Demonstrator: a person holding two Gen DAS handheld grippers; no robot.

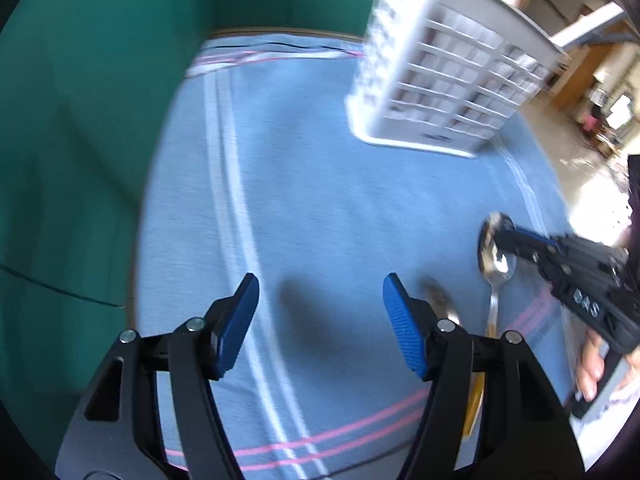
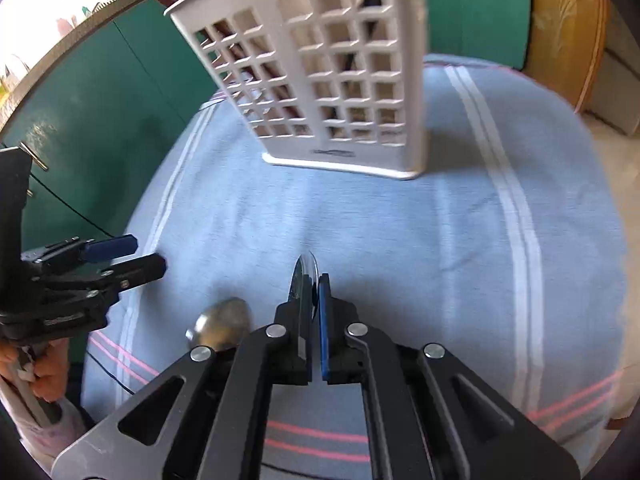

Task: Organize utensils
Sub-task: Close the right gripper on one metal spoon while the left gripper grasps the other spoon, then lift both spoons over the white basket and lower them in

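The right tongs are clenched on a spoon by its bowl. The white caddy stands straight ahead across the tabletop. The left tongs gape empty; a second spoon, seemingly, lies just beside them.

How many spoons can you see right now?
2. One spoon is clamped by its bowl in the right claw. The second spoon lies on the blue cloth beside it. The white basket may hide more.

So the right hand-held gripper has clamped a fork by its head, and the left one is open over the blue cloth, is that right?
Not quite: the right hand-held gripper is shut on a spoon by its bowl, not a fork, as the left wrist view shows. The left hand-held gripper is open over the blue cloth.
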